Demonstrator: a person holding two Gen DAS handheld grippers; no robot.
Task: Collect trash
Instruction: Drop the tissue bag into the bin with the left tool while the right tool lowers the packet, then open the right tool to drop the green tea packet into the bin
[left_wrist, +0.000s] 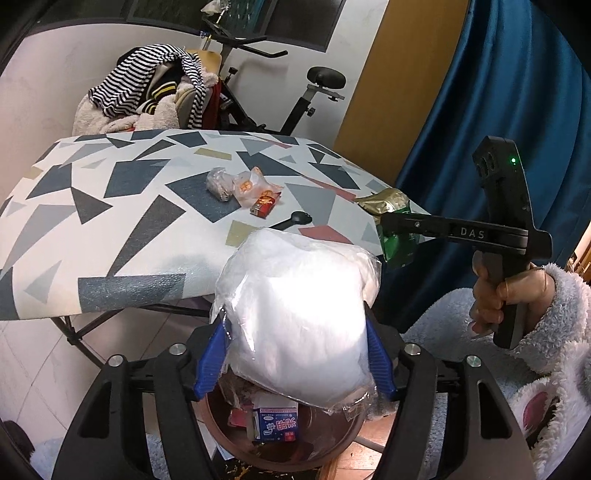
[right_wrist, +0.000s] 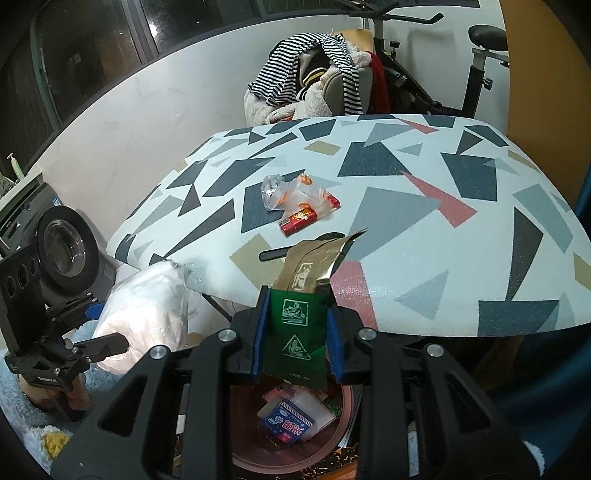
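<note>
Two grippers hold one bag (left_wrist: 295, 314), one packet (right_wrist: 295, 328).

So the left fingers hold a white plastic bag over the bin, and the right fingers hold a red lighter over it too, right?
Not quite. The right fingers hold a green and gold packet, as the right wrist view shows. The red lighter lies on the table. The rest stands: the left fingers have the white plastic bag between them over the bin.

White plastic bag (left_wrist: 295, 317), green/gold packet (right_wrist: 297, 317), red lighter (right_wrist: 298, 221), table (right_wrist: 461, 258) w/ grey-navy-pink triangles on white
</note>
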